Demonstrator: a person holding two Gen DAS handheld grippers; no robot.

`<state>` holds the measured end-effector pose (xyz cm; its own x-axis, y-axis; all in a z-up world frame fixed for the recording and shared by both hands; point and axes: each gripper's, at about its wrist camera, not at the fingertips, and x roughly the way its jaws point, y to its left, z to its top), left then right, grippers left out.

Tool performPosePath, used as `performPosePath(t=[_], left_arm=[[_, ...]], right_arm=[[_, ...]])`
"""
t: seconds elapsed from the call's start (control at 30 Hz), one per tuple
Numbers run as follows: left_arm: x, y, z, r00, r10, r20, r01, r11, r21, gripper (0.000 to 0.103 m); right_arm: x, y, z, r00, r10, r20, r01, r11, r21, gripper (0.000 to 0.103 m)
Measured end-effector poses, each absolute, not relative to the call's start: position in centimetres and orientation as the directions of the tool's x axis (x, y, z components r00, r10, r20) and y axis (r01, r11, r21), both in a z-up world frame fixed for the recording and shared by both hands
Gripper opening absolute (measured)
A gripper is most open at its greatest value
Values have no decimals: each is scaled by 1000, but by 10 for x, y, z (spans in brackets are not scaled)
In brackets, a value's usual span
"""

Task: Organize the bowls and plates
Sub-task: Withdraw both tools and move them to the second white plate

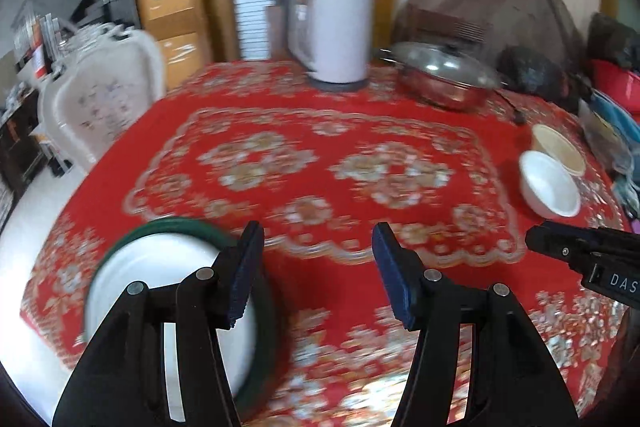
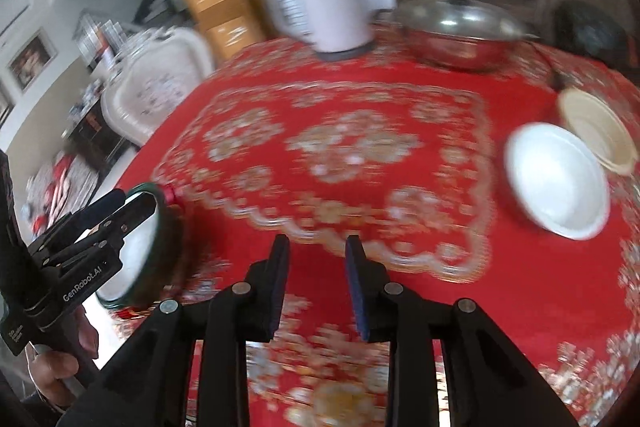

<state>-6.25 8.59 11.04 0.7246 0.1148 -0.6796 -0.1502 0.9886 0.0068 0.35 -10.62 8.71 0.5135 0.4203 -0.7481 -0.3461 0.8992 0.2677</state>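
Green-rimmed plate lies under the parted left gripper.

Both pictures are smeared by motion, so the pattern of the red tablecloth is not sharp and its small flowers cannot be read. The green-rimmed plate in the lower left of the left wrist view is partly covered by the left gripper, and its lower part is hidden. In the right wrist view the same plate is blurred and half behind that gripper; whether the fingers touch its rim cannot be told. The right gripper is cut by the right edge of the left wrist view. The print on the kettle is unreadable.
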Motion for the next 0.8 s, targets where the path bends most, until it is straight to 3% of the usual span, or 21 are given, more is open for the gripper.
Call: performPosePath(t=[0.2,0.5,0.8], left_arm=[[-27,28,105,707,18,-707,-29,1000,-3,57],[36,-51,91,616,-139,-776,122,989,-80,57],[99,-109,74,547,-162,-821,149,984,-95,57]], right_arm=[[9,-179,86,563,352,-748,-210,936,282,39],[22,-268,76,605,253,-755,-14,951,308,41],[59,-309,67,596,223,-772,60,946,319,43]])
